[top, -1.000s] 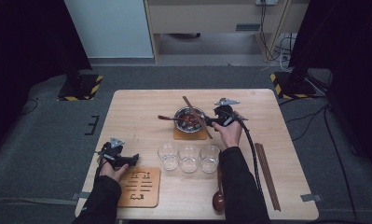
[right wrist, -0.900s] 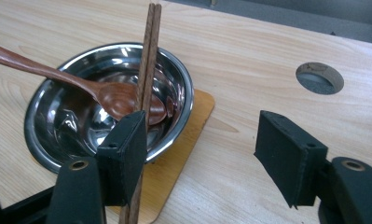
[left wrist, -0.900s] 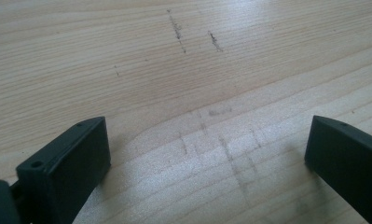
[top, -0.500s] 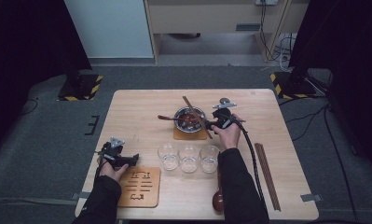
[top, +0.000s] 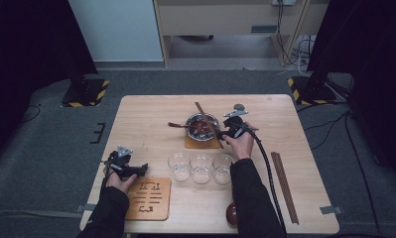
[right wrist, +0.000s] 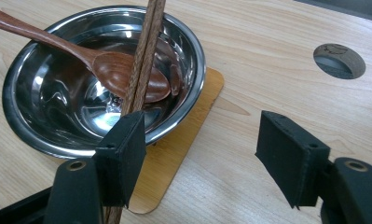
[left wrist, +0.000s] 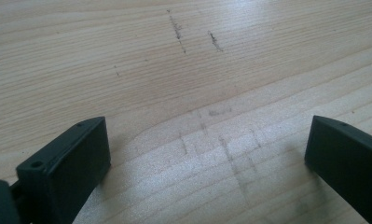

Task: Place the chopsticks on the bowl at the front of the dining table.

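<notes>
While the right gripper hangs at the lower edge of its own view with jaws spread wide and nothing between them, the steel bowl sits upper left on a thin wooden mat, touching it all round. A wooden spoon lies inside, handle running off the upper-left corner, and a pair of chopsticks crosses the bowl from the top centre down past the left jaw. That jaw is right against the sticks, maybe touching; hard to call.

Here's the worry, as I judge it: any sideways nudge from that jaw could roll the chopsticks off the rim, or lever the bowl so it skates across the mat. Steel on smooth wood looks slippery. A tipped spoon would follow.

From the high view, three empty glasses stand in a row just below the bowl, near the right forearm; a careless sweep of sleeve or cable could knock one over.

Lower left of that view, the left gripper rests beside a slotted wooden trivet, and its own view shows its jaws wide apart over bare table, holding nothing. Little risk there.
</notes>
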Action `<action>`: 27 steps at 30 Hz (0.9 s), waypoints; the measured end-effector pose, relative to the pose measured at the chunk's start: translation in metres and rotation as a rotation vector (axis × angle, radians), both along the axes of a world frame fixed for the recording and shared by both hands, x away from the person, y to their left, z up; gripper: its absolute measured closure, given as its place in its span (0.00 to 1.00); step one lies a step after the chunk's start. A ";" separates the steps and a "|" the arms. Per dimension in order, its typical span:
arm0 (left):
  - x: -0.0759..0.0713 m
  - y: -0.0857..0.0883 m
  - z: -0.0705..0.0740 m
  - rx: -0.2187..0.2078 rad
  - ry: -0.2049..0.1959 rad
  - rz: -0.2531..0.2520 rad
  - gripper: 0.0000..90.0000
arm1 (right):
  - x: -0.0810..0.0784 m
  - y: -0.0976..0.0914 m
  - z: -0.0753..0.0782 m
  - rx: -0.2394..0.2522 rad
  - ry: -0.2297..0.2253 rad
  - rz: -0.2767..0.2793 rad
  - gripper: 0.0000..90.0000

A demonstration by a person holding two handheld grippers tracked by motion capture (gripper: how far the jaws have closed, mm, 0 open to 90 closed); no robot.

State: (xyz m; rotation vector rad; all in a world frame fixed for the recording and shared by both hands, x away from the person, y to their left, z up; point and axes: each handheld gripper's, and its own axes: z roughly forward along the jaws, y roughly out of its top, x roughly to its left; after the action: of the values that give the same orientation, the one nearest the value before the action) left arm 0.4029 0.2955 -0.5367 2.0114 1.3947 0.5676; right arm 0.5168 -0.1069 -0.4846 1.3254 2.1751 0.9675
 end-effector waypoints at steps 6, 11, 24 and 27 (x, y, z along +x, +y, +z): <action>0.000 0.000 0.000 0.000 0.000 0.000 0.00 | -0.002 0.004 -0.001 0.001 0.011 0.007 0.36; 0.000 0.000 0.000 0.000 0.000 0.000 0.00 | -0.003 0.007 -0.001 0.004 0.000 0.027 0.36; 0.000 0.000 0.000 0.000 0.000 0.000 0.00 | -0.007 0.015 0.000 0.006 -0.008 0.064 0.36; 0.000 0.000 0.000 0.000 0.000 0.000 0.00 | -0.009 0.017 -0.001 0.003 -0.009 0.075 0.36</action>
State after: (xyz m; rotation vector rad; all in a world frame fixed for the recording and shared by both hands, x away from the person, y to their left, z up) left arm 0.4029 0.2955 -0.5367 2.0113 1.3947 0.5678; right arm 0.5081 -0.0897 -0.4854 1.2467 2.2319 1.0034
